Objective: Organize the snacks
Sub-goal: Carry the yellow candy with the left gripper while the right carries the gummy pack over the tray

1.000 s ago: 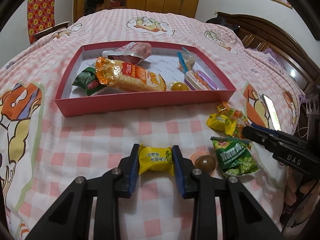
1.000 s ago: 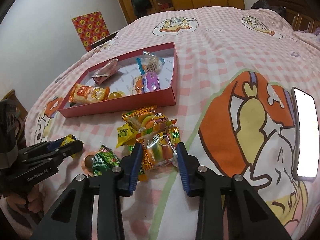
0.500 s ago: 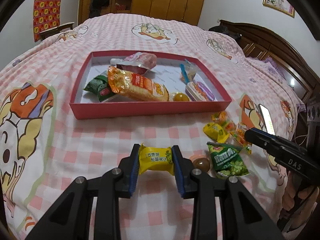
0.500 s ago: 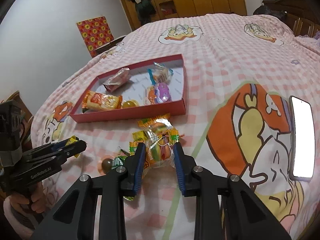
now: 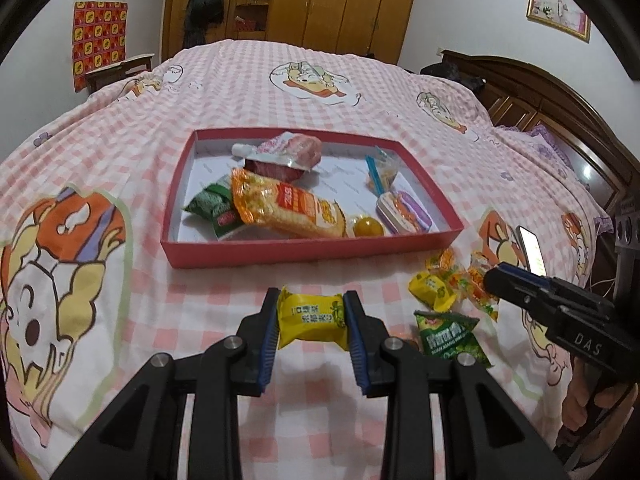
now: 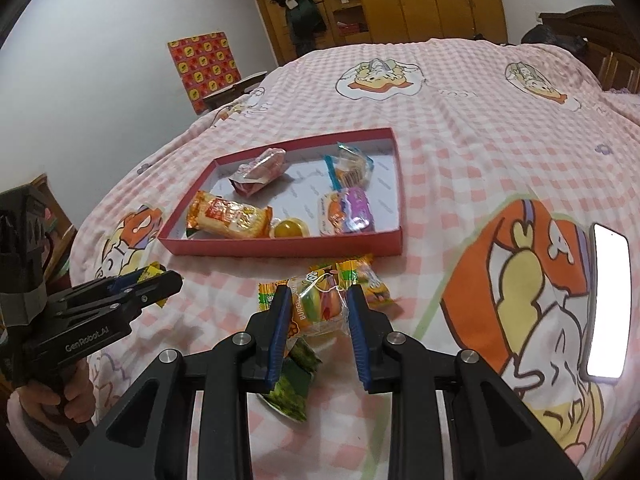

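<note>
Snacks in the shallow red cardboard box (image 5: 304,251) come to six by my count in the left wrist view: a green crinkly packet (image 5: 212,208), a long orange bag (image 5: 288,210), a spouted pouch (image 5: 286,154), a clear twist-wrapped sweet (image 5: 382,170), a purple-lidded cup (image 5: 404,214) and a round yellow jelly (image 5: 368,227). My left tool (image 5: 312,318) is clamped on a glossy yellow pillow-shaped packet (image 5: 312,318), held above the checked bedspread (image 5: 280,80) just short of the box. My right tool (image 6: 318,312) grips a clear plastic burger-gummy bag (image 6: 318,308), also near the box's front wall. On the bed I see a green pea packet (image 5: 450,336), a small yellow packet (image 5: 432,292) and more orange-wrapped gummies (image 5: 466,276). Only the right wrist view shows the lit phone (image 6: 608,306) fully; only the left view shows the green packet in the box clearly.
</note>
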